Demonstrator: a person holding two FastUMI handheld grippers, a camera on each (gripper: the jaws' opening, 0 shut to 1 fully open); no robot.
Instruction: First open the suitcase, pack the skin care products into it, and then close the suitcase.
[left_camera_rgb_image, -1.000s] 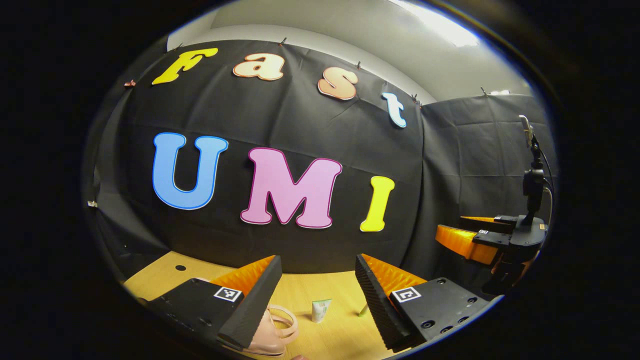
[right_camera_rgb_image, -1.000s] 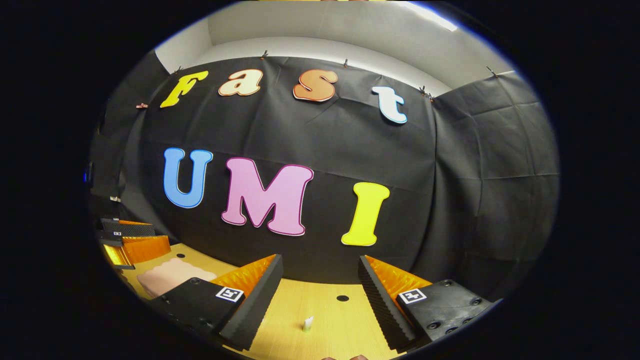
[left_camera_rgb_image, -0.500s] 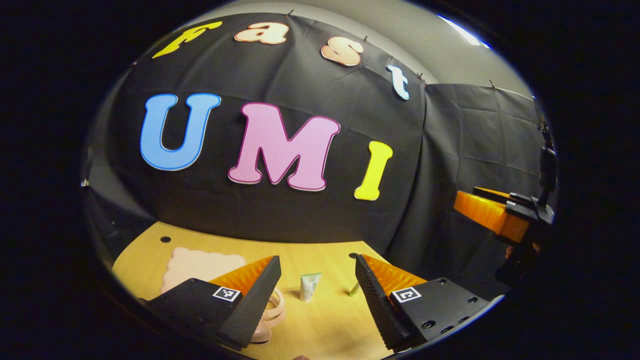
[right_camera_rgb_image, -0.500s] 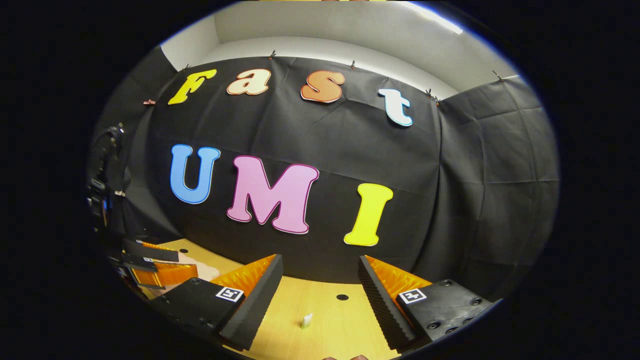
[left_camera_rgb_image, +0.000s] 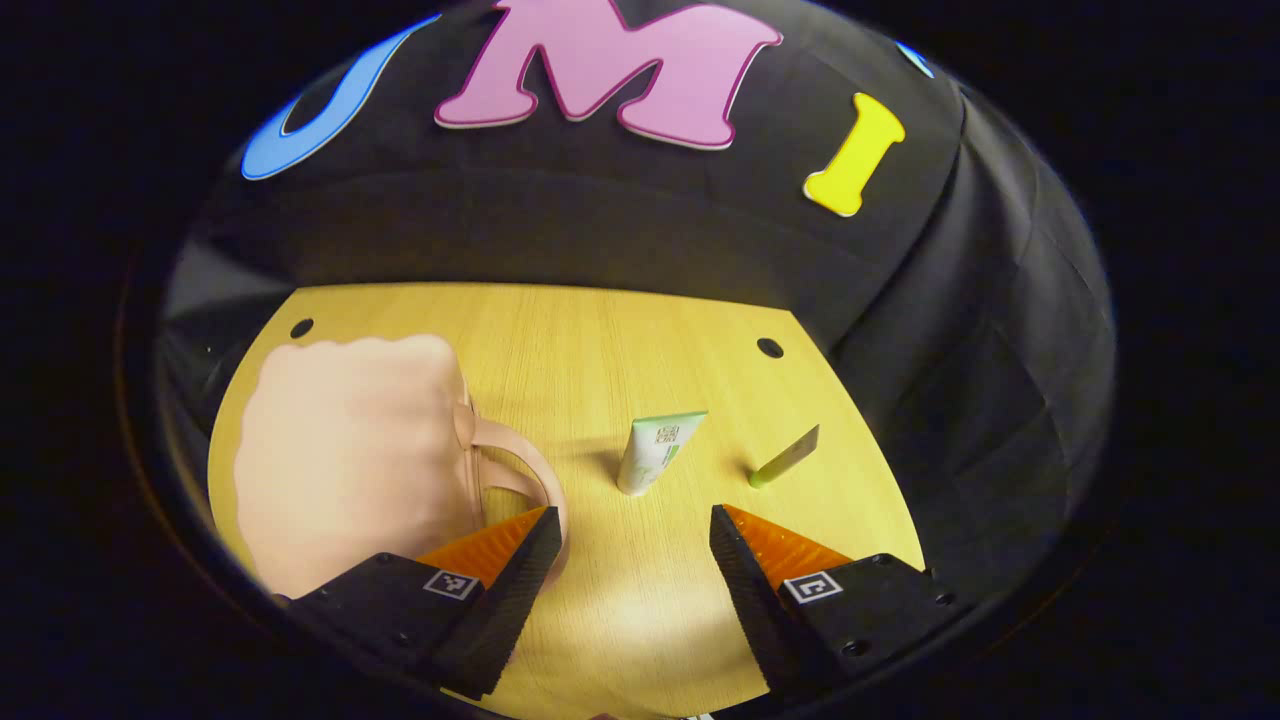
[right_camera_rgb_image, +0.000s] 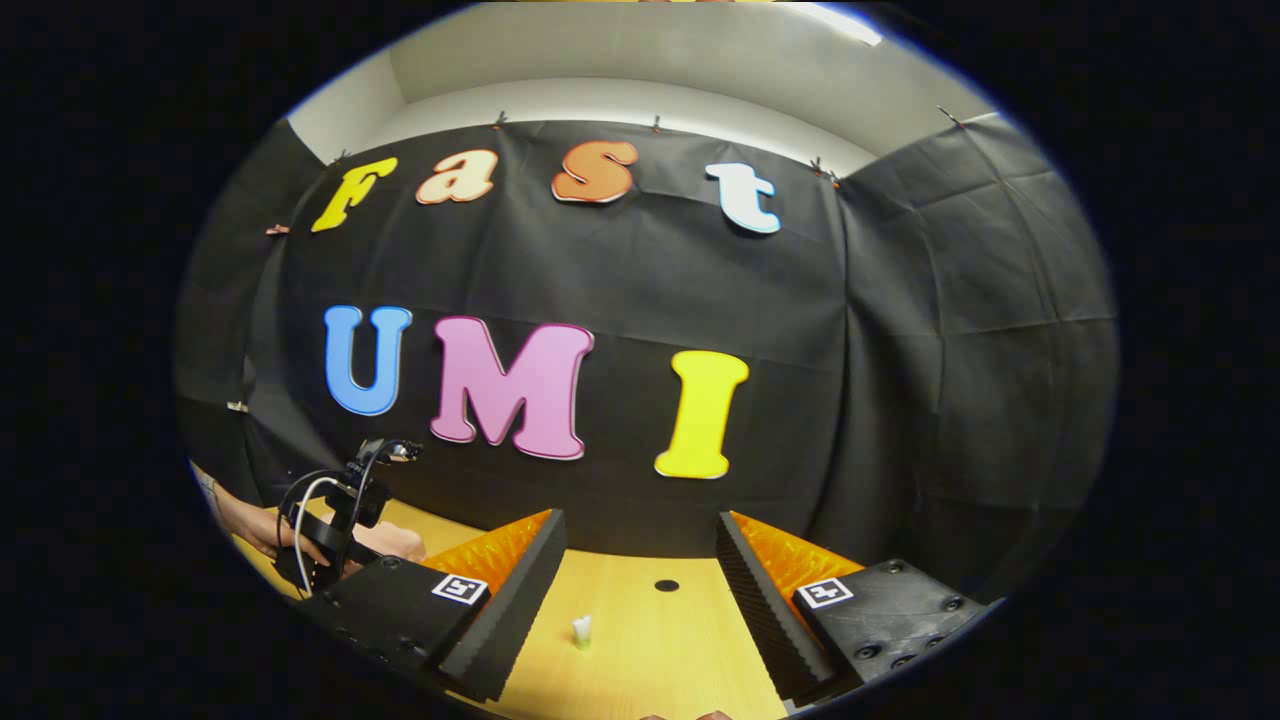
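left gripper (left_camera_rgb_image: 628, 560) tipped down toward table (left_camera_rgb_image: 620, 330), seemingly nearer suitcase (left_camera_rgb_image: 350, 450)

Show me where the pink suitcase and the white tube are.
pink suitcase (left_camera_rgb_image: 345, 450), left gripper view, middle of its closed lid.
white tube (left_camera_rgb_image: 655, 452), left gripper view, middle of its body.

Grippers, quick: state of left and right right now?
Left gripper: open, holding nothing, above the wooden table near the pale pink case.
Right gripper: open, holding nothing.
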